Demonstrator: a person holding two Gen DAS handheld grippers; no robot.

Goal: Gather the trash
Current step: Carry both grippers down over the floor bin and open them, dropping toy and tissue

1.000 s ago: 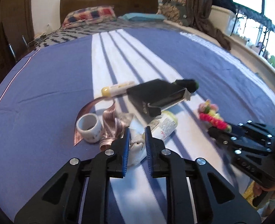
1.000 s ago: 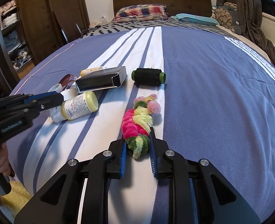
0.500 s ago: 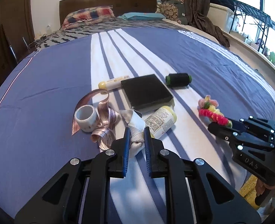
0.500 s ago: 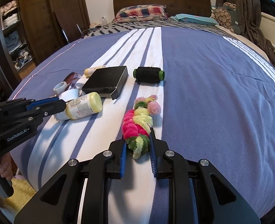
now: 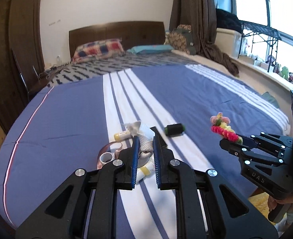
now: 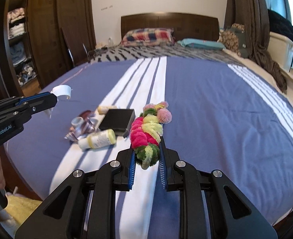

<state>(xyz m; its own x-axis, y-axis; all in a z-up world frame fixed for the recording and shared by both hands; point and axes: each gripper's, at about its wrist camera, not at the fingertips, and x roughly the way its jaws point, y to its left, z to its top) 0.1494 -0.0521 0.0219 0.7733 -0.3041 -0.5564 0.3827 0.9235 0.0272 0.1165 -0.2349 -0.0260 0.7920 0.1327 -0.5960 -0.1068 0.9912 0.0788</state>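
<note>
My left gripper (image 5: pixel 145 149) is shut on a white ribbed strip of wrapper (image 5: pixel 144 137) and holds it above the bed; it shows in the right wrist view (image 6: pixel 61 91) too. My right gripper (image 6: pixel 147 155) is shut on a pink, yellow and green fuzzy garland (image 6: pixel 146 131), lifted off the bed, also seen in the left wrist view (image 5: pixel 224 129). On the blue and white striped bedspread (image 6: pixel 216 119) lie a yellow-capped bottle (image 6: pixel 98 139), a black box (image 6: pixel 117 120), a tape roll with brown ribbon (image 6: pixel 80 124), a yellow tube (image 5: pixel 122 135) and a black thread spool (image 5: pixel 174 129).
Pillows (image 6: pixel 148 36) and a wooden headboard (image 6: pixel 169 23) are at the far end. A wardrobe with clothes (image 6: pixel 17 39) stands on the left, curtains and a window ledge (image 5: pixel 265 65) on the right. A yellow mat (image 6: pixel 21 209) lies on the floor by the bed's near edge.
Both grippers have risen from the bed with their loads: the white strip and the fuzzy garland now hang above the bedspread. The other items stay in place.
</note>
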